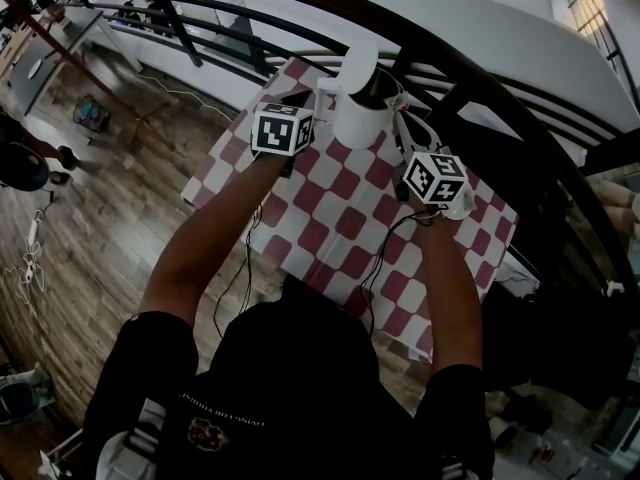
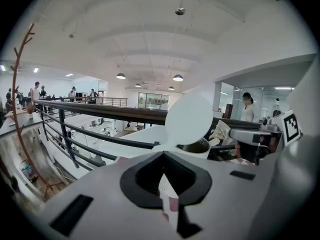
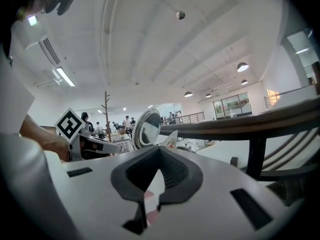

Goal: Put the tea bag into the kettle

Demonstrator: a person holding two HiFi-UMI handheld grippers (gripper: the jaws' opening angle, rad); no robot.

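1. Head view: a white kettle stands near the far edge of the worktop, which is covered with a red-and-white chequered cloth. Its lid is tipped up and the mouth is open.
2. Left gripper: it is just beside the kettle on the handle side and points toward it. The jaws are clenched tip to tip, with nothing seen between them.
3. Right gripper: it is on the kettle's other side. The jaws are clenched on the tea bag, and a pale corner sticks out past the tips.
4. Tea bag position: in the left gripper view it hangs at the right gripper's tip, just beside the open mouth and above the rim. It is not inside the kettle. I cannot tell whether it touches the rim.
5. In the right gripper view, the raised lid shows its shiny underside just left of the tea bag.
6. Background: a dark railing runs directly behind the kettle.
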